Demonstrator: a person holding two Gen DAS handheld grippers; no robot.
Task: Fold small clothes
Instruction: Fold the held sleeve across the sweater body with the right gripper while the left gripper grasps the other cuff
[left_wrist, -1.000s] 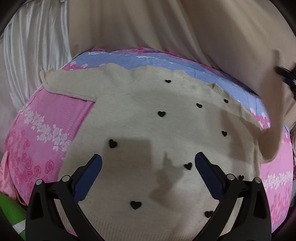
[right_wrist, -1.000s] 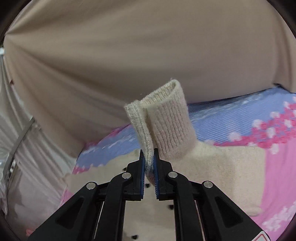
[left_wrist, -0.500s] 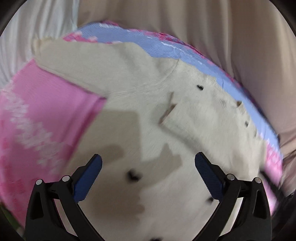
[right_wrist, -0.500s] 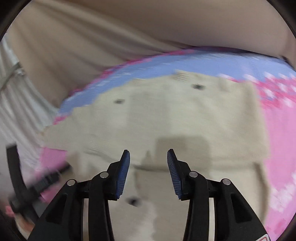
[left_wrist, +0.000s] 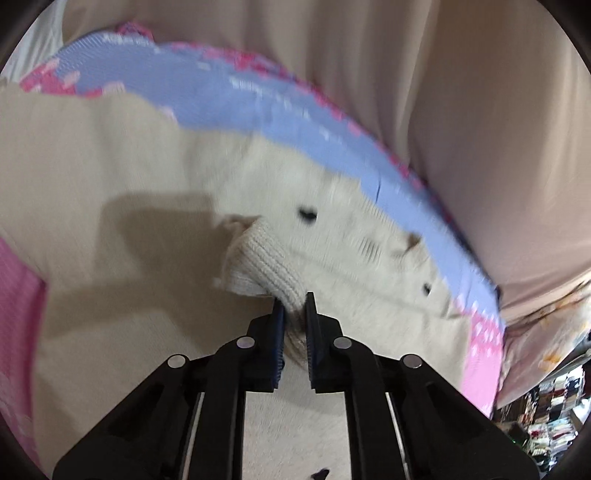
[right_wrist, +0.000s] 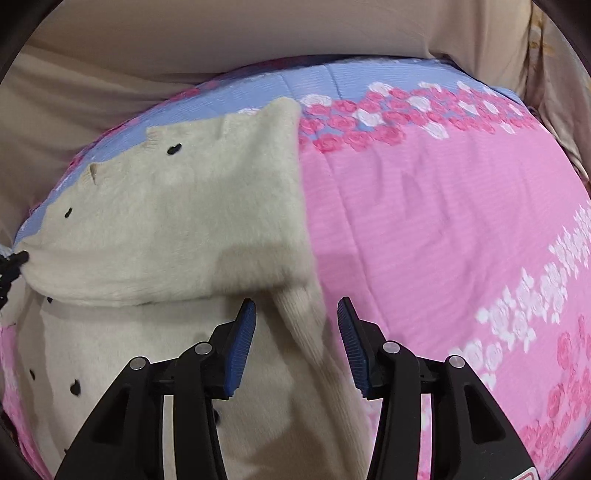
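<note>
A cream knit sweater (left_wrist: 122, 177) with small black hearts lies flat on a pink and blue floral bedspread (right_wrist: 424, 206). One sleeve is folded across the body. In the left wrist view my left gripper (left_wrist: 294, 301) is shut on that sleeve's ribbed cuff (left_wrist: 266, 262), low over the sweater. In the right wrist view my right gripper (right_wrist: 296, 308) is open and empty, its blue pads (right_wrist: 246, 317) straddling the sweater's right side edge (right_wrist: 306, 317). The sweater (right_wrist: 166, 214) fills the left half of that view.
Beige curtain fabric (left_wrist: 461, 110) hangs behind the bed. Bare pink bedspread lies to the right of the sweater in the right wrist view. Cluttered shelves (left_wrist: 546, 424) show at the far lower right of the left wrist view.
My right gripper let go of the sleeve cuff, opened and moved to the sweater's right edge. My left gripper moved in and shut on the cuff, now laid across the body.
</note>
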